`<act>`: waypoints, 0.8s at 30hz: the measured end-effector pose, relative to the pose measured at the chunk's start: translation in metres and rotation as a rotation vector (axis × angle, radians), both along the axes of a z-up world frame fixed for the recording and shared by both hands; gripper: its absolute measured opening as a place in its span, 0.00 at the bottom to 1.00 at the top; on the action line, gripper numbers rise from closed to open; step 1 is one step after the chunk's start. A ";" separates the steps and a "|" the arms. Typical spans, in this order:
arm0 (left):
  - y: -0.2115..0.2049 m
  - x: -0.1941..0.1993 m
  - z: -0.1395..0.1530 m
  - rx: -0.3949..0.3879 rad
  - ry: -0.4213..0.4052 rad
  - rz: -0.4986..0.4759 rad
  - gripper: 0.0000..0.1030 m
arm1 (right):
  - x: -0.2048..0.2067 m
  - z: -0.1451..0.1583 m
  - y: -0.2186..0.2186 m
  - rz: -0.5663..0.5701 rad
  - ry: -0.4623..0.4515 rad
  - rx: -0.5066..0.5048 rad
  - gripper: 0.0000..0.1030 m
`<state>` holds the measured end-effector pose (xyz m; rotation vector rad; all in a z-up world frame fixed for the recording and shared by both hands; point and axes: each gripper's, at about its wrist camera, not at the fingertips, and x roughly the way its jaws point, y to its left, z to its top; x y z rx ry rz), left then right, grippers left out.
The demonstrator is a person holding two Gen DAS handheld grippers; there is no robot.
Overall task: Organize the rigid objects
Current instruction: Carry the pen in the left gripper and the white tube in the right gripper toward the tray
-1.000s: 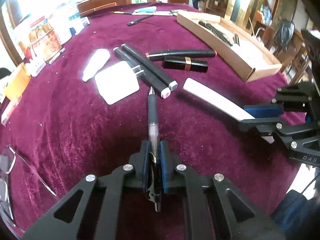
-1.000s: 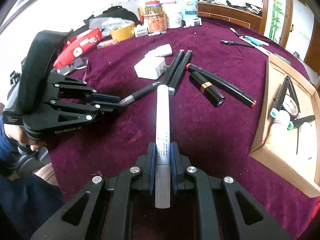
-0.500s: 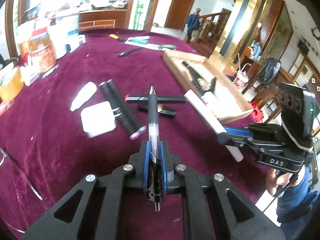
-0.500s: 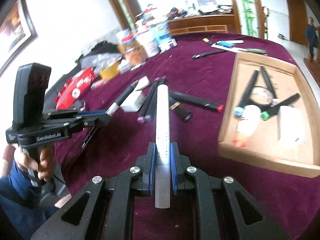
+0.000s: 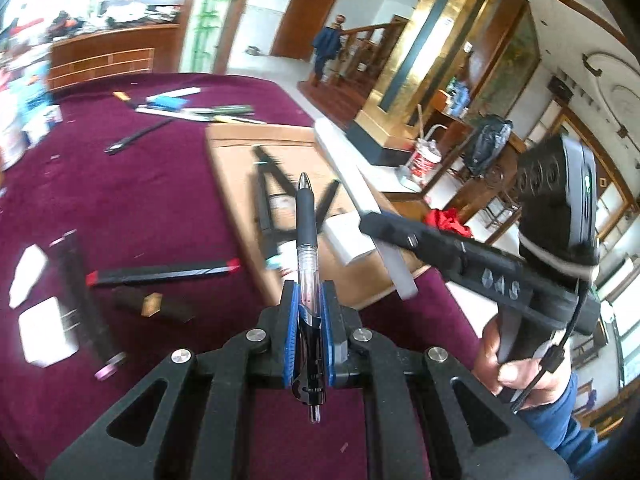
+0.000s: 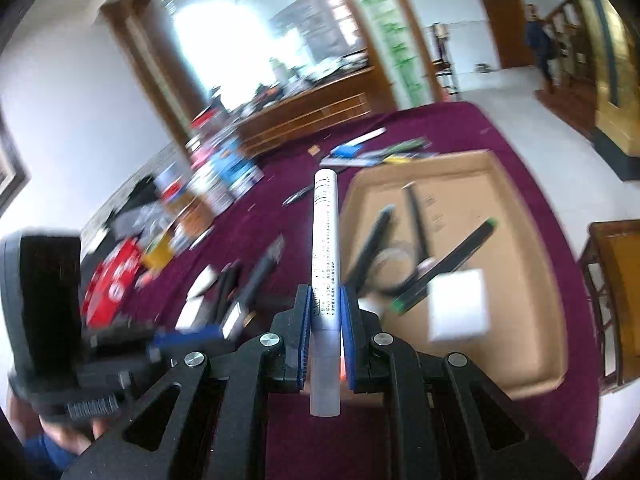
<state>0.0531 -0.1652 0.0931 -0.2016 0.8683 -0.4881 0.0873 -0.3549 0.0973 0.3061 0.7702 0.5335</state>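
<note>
1. Two loads are in the air at once: my left gripper (image 5: 308,312) is pinched tight on a black gel pen (image 5: 306,232), tip pointing away, and my right gripper (image 6: 325,320) is clamped on a white tube-shaped pen (image 6: 326,248).
2. Both point toward the cardboard tray (image 6: 520,240) near the table's (image 5: 140,200) right edge, so I judge this as the carry step, with neither pen set down yet.
3. Already in the tray lie several dark markers (image 6: 444,268) and a white block (image 6: 460,308); its far half looks bare.
4. Left out on the maroon cloth: a red-tipped marker (image 5: 160,274), a dark lipstick-like tube (image 5: 154,304) and a white adapter (image 5: 44,330).
5. Next I need each tip low over bare cardboard before letting go, keeping my grippers from crossing.
</note>
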 end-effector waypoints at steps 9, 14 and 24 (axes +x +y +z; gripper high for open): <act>-0.048 0.047 -0.035 -0.047 0.084 -0.040 0.08 | 0.060 -0.014 -0.023 -0.138 0.071 0.020 0.12; -0.063 0.050 -0.050 -0.057 0.101 -0.062 0.08 | 0.080 -0.021 -0.024 -0.160 0.079 0.002 0.12; -0.064 0.053 -0.058 -0.060 0.095 -0.083 0.08 | 0.092 -0.047 -0.031 -0.147 0.131 -0.067 0.12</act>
